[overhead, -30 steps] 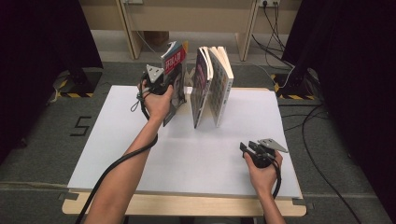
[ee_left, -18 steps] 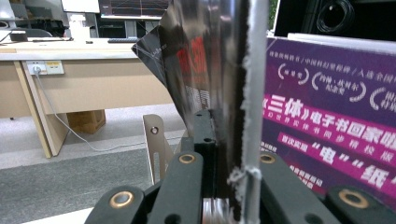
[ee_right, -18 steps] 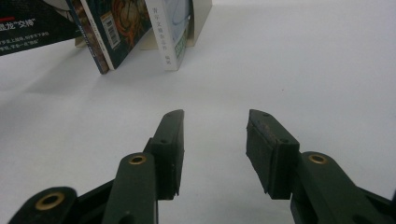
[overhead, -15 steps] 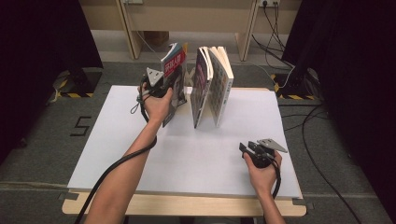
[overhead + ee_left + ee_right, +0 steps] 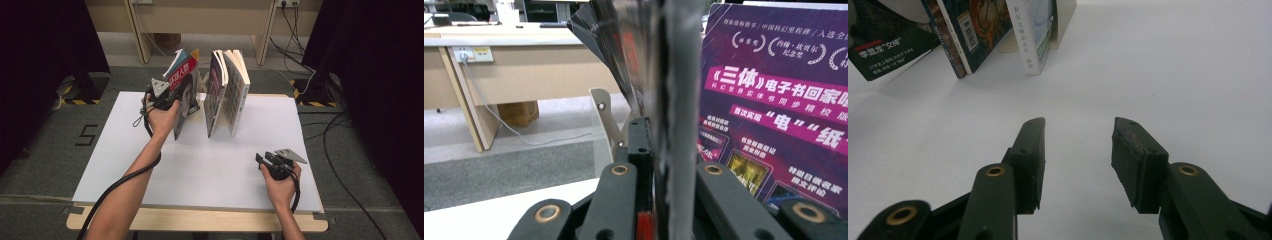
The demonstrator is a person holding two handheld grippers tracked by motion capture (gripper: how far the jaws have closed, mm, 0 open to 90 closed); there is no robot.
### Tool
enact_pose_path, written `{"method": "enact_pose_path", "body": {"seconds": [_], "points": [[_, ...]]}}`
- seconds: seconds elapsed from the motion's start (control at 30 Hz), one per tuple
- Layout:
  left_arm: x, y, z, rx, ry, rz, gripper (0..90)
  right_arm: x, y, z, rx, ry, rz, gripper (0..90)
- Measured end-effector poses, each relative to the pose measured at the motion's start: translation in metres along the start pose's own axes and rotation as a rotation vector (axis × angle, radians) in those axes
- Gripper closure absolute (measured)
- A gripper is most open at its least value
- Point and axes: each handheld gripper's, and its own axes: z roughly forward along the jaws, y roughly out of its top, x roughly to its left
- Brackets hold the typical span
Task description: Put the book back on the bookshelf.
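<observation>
My left claw (image 5: 176, 100) clamps the magazine (image 5: 184, 95) upright beside the standing books (image 5: 227, 92), jaws just easing, while my right claw (image 5: 264, 161) rests released on the worktop (image 5: 200, 170).

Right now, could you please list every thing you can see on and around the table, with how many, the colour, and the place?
magazine: 1, dark cover with red title band, far left part of the table, upright and tilted, held in the left gripper.
standing books: about 3, pale pages with dark and patterned covers, far middle of the table, leaning together beside the magazine.
table: 1, white top with a wooden front edge.
bench: 1, light wood, on the floor behind the table.
left gripper: 1, black, its fingers just loosened a little yet clamp the magazine.
right gripper: 1, black, near right part of the table, fingers apart, nothing between.
</observation>
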Motion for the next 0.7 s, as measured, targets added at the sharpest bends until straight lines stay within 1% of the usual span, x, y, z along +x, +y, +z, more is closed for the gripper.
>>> {"method": "enact_pose_path", "body": {"seconds": [0.07, 0.1, 0.23, 0.3, 0.37, 0.43, 0.53, 0.6, 0.7], "points": [[0.001, 0.000, -0.001, 0.008, 0.001, -0.001, 82.0, 0.000, 0.000, 0.000, 0.002, 0.001, 0.000, 57.7], [0.004, 0.001, -0.004, 0.025, -0.003, -0.011, 81.1, 0.000, 0.000, 0.001, 0.002, 0.002, 0.003, 57.6], [0.008, 0.006, -0.006, 0.019, -0.005, -0.025, 77.2, 0.001, 0.000, 0.000, 0.001, 0.001, -0.002, 57.6], [0.009, 0.010, -0.008, 0.015, -0.006, -0.024, 76.7, 0.001, 0.000, 0.001, 0.001, 0.003, -0.001, 57.6], [0.010, 0.014, -0.009, 0.009, -0.015, -0.042, 75.9, 0.002, 0.000, 0.001, 0.001, 0.003, -0.001, 57.6], [0.011, 0.016, -0.009, 0.011, -0.030, -0.053, 75.5, 0.001, -0.001, 0.001, 0.001, 0.003, -0.002, 57.6], [0.011, 0.017, -0.008, 0.016, -0.037, -0.065, 75.1, 0.002, -0.001, 0.001, 0.007, 0.002, 0.002, 57.6], [0.011, 0.018, -0.008, 0.018, -0.038, -0.065, 74.6, 0.001, -0.001, 0.001, 0.004, 0.002, -0.001, 57.6], [0.008, 0.018, -0.003, 0.030, -0.042, -0.073, 73.6, 0.001, -0.001, 0.002, 0.002, 0.001, 0.000, 57.6]]}}
